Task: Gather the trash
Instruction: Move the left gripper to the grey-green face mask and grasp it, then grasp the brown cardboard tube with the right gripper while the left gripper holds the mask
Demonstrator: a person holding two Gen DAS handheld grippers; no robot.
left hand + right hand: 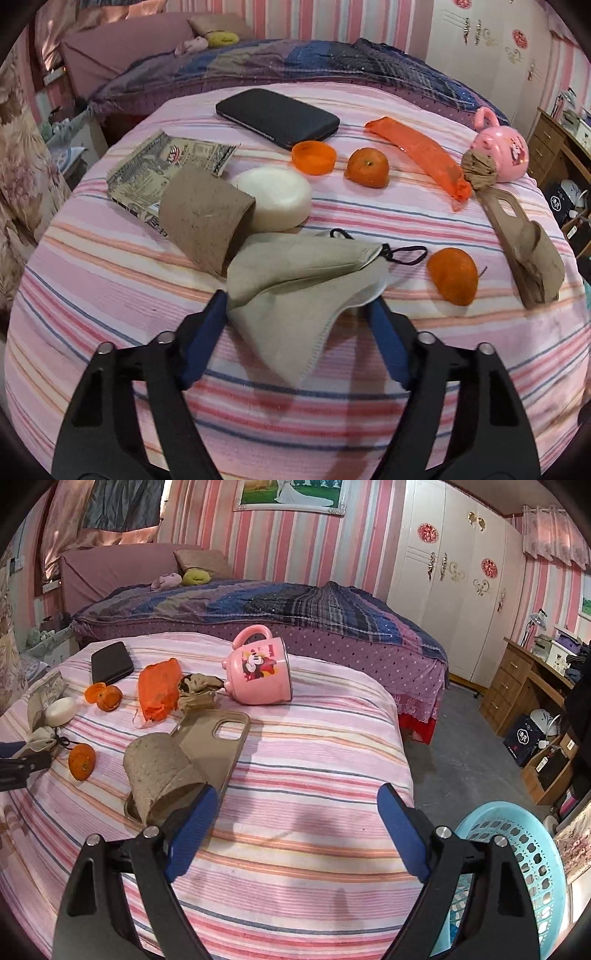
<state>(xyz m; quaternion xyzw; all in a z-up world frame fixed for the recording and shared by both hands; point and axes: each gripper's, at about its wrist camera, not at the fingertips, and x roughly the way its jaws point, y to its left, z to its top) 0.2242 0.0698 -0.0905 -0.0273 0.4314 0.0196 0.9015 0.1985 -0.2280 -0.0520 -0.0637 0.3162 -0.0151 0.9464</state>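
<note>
My left gripper [295,306] is open, its blue fingers on either side of a crumpled beige face mask [295,291] on the striped cloth. Around it lie a cardboard tube [203,218], a printed paper wrapper [155,173], orange peels [452,275], an orange mesh bag [417,155] and crumpled brown paper [478,171]. My right gripper [295,812] is open and empty above the cloth. Its left finger is next to a second cardboard tube [159,771] lying on a tan phone case [218,742]. The mask also shows in the right wrist view [40,736].
A pink mug [258,672] lies on its side. A black wallet [277,118] and a white soap bar [275,197] rest on the cloth. A light blue basket [517,867] stands on the floor at the right. A bed [258,605] is behind, a wooden desk [524,686] at the right.
</note>
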